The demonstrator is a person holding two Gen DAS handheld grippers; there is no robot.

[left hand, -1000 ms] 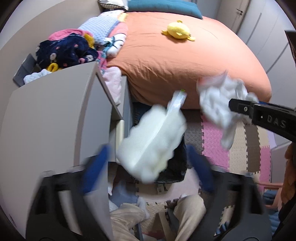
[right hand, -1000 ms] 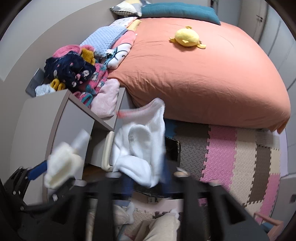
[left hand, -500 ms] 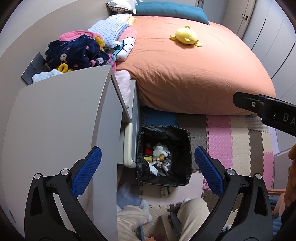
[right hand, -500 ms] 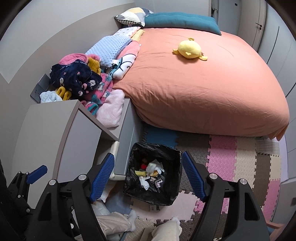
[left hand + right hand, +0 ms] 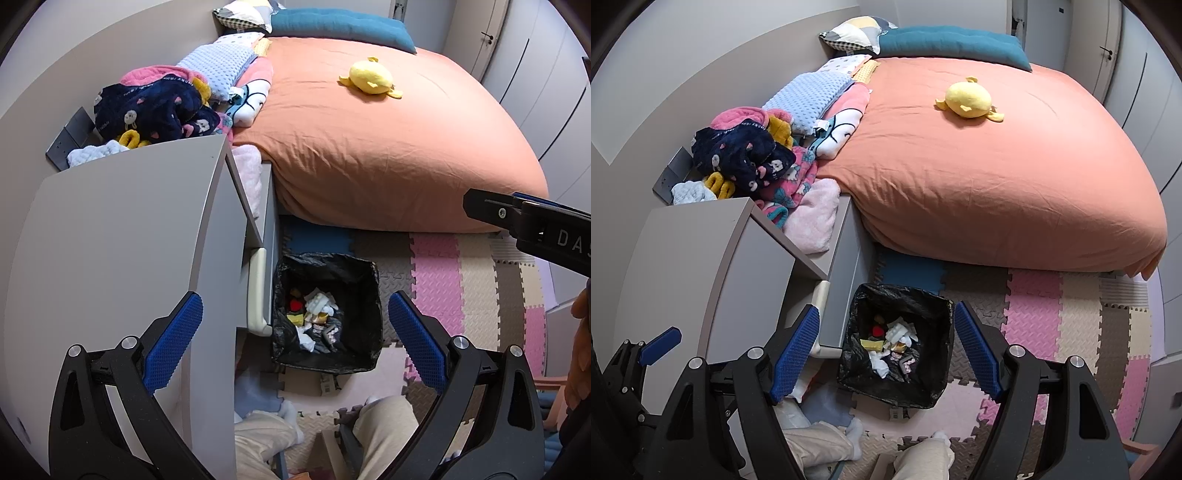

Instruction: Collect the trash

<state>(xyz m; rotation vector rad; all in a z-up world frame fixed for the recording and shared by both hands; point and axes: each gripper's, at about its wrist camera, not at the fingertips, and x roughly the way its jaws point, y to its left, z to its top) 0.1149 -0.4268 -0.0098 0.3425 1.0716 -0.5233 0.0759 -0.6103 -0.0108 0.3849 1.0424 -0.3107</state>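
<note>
Now both white wads are gone from the jaws: left gripper and right gripper gape empty above the bin, where, apparently, the trash has landed

soft even indoor light, sharp focus, strong fisheye bending with dark corners.

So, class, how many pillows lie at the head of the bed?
2. A patterned pillow lies at the head's left corner, by the wall; a teal pillow lies right of it across the head of the bed. Others may be hidden beyond the frame.
</note>
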